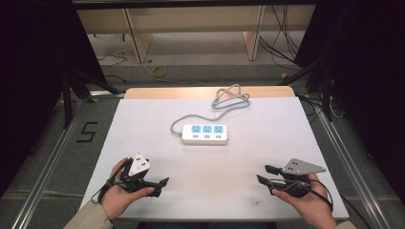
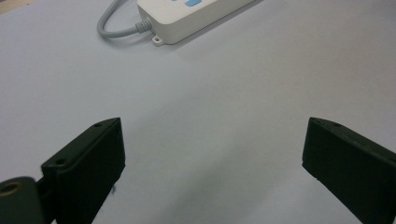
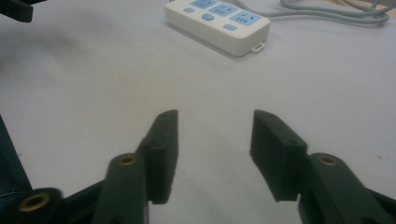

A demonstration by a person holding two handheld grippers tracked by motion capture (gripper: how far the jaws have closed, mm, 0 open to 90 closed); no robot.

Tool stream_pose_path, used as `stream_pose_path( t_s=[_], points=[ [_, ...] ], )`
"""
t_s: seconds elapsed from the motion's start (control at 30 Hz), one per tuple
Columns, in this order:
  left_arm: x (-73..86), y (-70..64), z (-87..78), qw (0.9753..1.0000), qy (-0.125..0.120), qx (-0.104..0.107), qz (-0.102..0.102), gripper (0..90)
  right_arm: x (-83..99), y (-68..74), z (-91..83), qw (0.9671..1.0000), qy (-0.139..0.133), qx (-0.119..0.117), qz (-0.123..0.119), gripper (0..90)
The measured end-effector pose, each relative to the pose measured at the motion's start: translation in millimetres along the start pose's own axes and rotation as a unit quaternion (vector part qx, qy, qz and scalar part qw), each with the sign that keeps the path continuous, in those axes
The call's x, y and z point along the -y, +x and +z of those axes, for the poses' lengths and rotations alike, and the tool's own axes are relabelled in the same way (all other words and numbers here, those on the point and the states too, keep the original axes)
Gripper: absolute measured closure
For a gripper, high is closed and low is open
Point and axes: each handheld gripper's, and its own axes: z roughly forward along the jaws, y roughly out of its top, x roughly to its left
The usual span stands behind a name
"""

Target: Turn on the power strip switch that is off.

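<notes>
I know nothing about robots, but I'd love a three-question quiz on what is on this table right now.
1. True or false: the white plastic power strip with blue sockets is gripped by the left gripper.
2. How many blue sockets does it have: A two, B three, C five?
3. Fill in: the strip's grey cable lies coiled toward the table's ___ edge.

Key:
1. False. Both the left gripper and the right gripper are open over the bare white tabletop, apart from the strip.
2. B.
3. Far.
</notes>
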Motion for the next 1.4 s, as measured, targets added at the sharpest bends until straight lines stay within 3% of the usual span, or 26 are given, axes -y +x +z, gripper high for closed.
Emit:
stream_pose_path(
  t_s=[0.2,0.47,0.8,1.4],
  points=[
    [0.0,-1.8,0.7,1.0,0.001,0.001,0.003,6.8,-3.6,1.6,0.2,0.9997,0.006,0.019,-0.011,76.8],
    [-0.1,-2.4,1.1,1.0,0.001,0.001,0.005,7.9,-8.5,2.3,2.1,0.9994,0.01,0.028,-0.015,89.5],
    [-0.3,-2.6,1.7,1.0,0.004,0.002,0.006,8.3,-14.3,1.6,8.7,0.9995,0.025,0.014,-0.015,90.0],
    [-0.4,-4.0,3.3,0.9999,0.008,0.002,0.007,8.7,-27.2,0.5,17.9,0.9993,0.023,0.017,-0.023,90.0]
  ],
)
